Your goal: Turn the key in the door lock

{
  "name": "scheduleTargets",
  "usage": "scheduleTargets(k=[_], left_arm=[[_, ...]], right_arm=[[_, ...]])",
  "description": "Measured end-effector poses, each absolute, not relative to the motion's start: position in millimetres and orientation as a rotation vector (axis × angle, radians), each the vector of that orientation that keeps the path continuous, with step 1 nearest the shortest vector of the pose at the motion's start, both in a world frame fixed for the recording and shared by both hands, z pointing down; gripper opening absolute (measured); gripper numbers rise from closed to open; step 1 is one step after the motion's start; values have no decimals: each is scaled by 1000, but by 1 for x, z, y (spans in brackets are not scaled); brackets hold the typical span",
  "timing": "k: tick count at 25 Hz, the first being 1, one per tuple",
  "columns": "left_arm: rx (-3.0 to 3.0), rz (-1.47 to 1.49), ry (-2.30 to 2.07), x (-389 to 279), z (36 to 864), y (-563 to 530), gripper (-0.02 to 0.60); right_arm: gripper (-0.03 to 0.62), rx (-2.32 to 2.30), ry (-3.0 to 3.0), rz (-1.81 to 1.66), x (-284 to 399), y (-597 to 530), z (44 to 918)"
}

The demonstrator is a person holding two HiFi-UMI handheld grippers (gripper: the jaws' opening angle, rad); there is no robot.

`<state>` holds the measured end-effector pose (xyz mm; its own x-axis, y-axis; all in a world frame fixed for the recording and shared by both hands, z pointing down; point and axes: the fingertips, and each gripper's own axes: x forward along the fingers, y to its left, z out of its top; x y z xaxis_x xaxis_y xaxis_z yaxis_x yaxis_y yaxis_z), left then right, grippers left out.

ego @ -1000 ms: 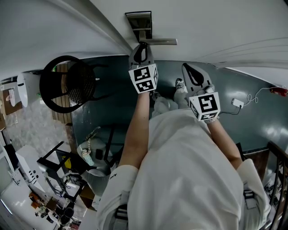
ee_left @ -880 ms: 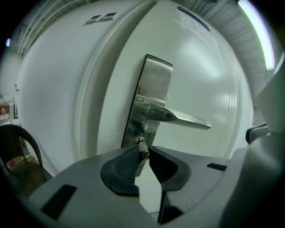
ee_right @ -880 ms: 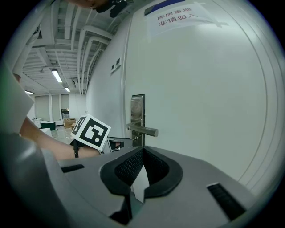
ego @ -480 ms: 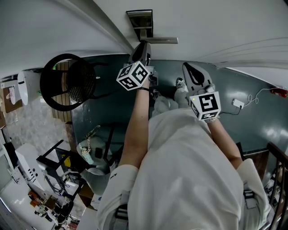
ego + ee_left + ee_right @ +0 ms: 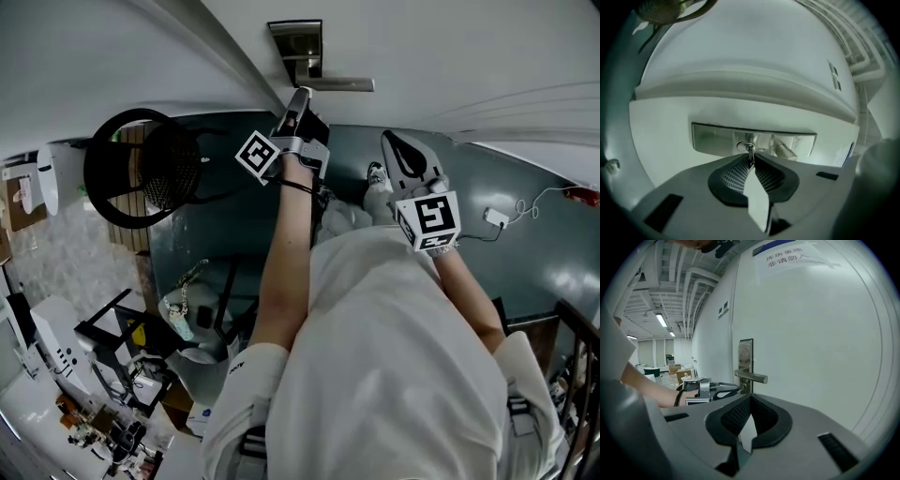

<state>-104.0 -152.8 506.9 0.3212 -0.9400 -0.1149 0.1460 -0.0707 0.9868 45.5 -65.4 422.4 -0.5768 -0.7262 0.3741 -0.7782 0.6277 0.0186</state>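
A steel lock plate (image 5: 298, 47) with a lever handle (image 5: 342, 84) sits on the white door (image 5: 450, 56). In the left gripper view the plate (image 5: 712, 138) lies sideways, with a small key (image 5: 750, 152) in its cylinder. My left gripper (image 5: 751, 161) has just been closing and pinches the key between its tips. In the head view it (image 5: 300, 96) is rolled onto its side against the lock. My right gripper (image 5: 403, 155) hangs back from the door, below and right of the handle (image 5: 751, 376), its jaws shut on nothing (image 5: 749, 401).
A black round mesh chair (image 5: 141, 173) stands left of the door. A white plug and cable (image 5: 495, 216) lie on the blue-grey floor at the right. Cluttered equipment (image 5: 94, 394) fills the lower left. A paper notice (image 5: 787, 254) hangs high on the door.
The left gripper has rolled about a quarter turn at the lock, its marker cube swinging to the left side. The right gripper has stayed where it was.
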Motion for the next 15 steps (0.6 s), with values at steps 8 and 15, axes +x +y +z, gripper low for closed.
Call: scheduleTargets(k=[8, 15], left_arm=[[1068, -1285, -610, -106, 516, -151, 48], [792, -1445, -421, -104, 520, -149, 49]], right_arm=[[-8, 1188, -2505, 209, 41, -65, 425], [-8, 1181, -2501, 208, 40, -65, 425]])
